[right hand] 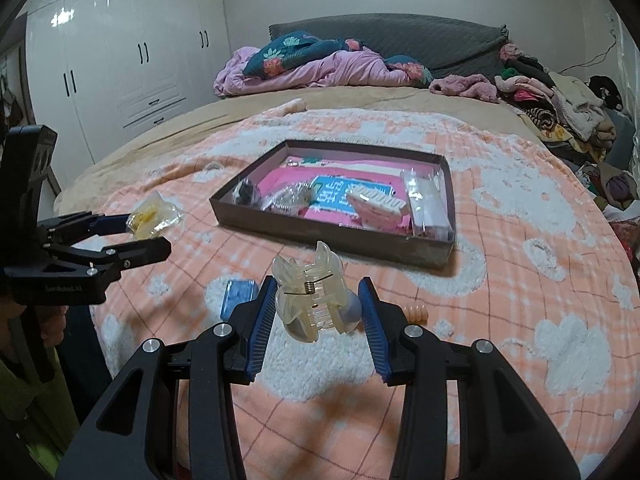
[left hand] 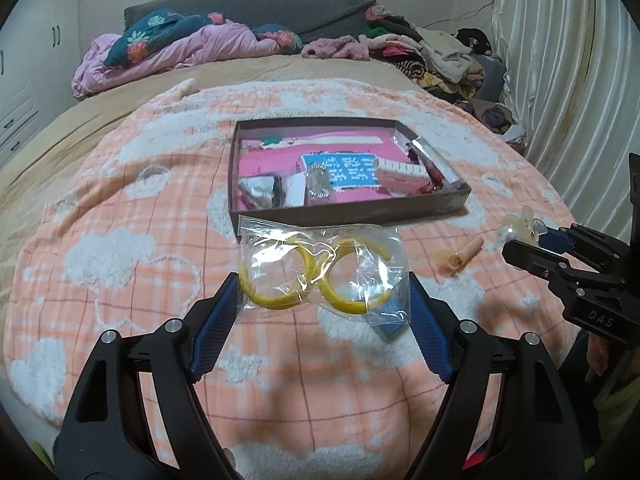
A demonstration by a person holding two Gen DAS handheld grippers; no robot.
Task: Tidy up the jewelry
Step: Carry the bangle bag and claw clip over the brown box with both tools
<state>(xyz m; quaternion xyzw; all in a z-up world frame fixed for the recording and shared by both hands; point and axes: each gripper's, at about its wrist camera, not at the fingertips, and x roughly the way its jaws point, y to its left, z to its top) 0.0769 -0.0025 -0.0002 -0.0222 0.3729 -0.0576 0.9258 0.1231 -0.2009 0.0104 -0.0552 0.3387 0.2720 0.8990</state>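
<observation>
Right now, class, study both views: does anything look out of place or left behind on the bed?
Two items lie loose on the blanket outside the box: a small blue packet and a peach ridged clip. The left tongs hold the bagged yellow hoops; the right tongs hold a clear claw clip.

The bed (left hand: 100,128) carries an orange-and-white checked blanket (left hand: 120,240). On the blanket lie 1 shallow dark box (left hand: 420,206), 1 small blue packet (right hand: 238,298) and 1 peach ribbed clip (left hand: 460,258). Crumpled bedding (left hand: 180,46) and piled clothes (left hand: 440,56) lie near the headboard.
</observation>
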